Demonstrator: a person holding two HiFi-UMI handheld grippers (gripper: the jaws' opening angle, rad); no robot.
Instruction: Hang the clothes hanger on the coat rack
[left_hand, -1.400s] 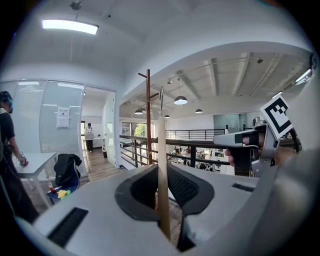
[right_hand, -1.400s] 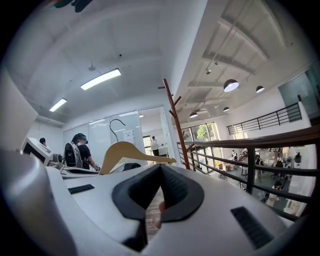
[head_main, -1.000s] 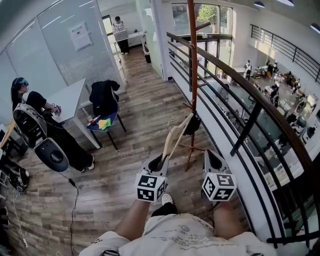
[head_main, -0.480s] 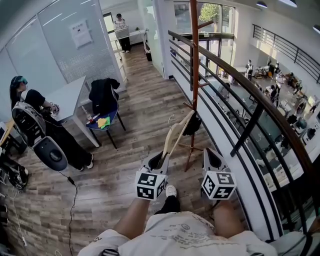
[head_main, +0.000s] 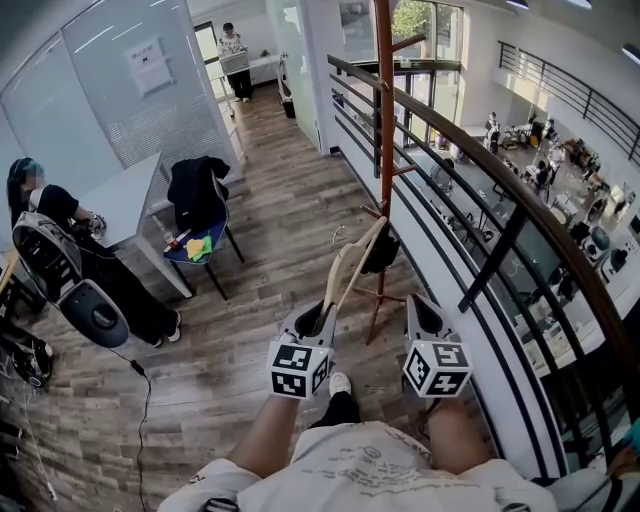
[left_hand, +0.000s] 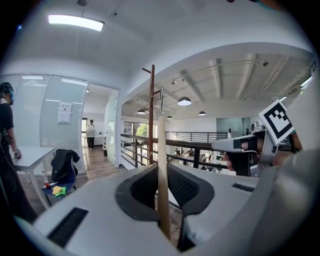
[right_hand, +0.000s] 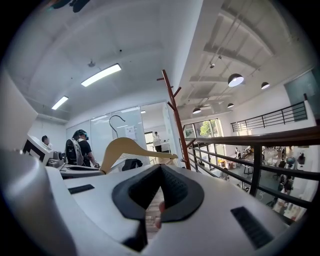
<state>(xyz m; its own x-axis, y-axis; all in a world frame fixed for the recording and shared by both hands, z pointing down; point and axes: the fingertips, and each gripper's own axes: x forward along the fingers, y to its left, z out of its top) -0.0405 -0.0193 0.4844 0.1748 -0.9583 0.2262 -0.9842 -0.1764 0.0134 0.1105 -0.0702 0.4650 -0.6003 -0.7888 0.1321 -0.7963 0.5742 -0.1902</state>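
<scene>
A pale wooden clothes hanger (head_main: 350, 268) with a metal hook stands up slanted in front of me, and my left gripper (head_main: 312, 322) is shut on its lower end. In the left gripper view the hanger (left_hand: 162, 190) shows edge-on, pinched between the pads. The brown coat rack (head_main: 384, 150) rises just beyond it, its pegs up high (left_hand: 151, 100). My right gripper (head_main: 426, 318) hangs beside the left one, to the right of the hanger, jaws together on nothing. From the right gripper view the hanger (right_hand: 125, 147) lies to the left, apart from that gripper (right_hand: 161, 167), and the rack (right_hand: 175, 120) is ahead.
A dark-railed balustrade (head_main: 500, 200) runs close along the right, with an open drop beyond it. A black bag (head_main: 383, 250) hangs low on the rack. To the left stand a chair with a black jacket (head_main: 200, 190), a white table (head_main: 125, 200) and a seated person (head_main: 50, 215).
Both grippers and the hanger have drifted a little forward toward the coat rack. The left grip on the hanger is unchanged.
</scene>
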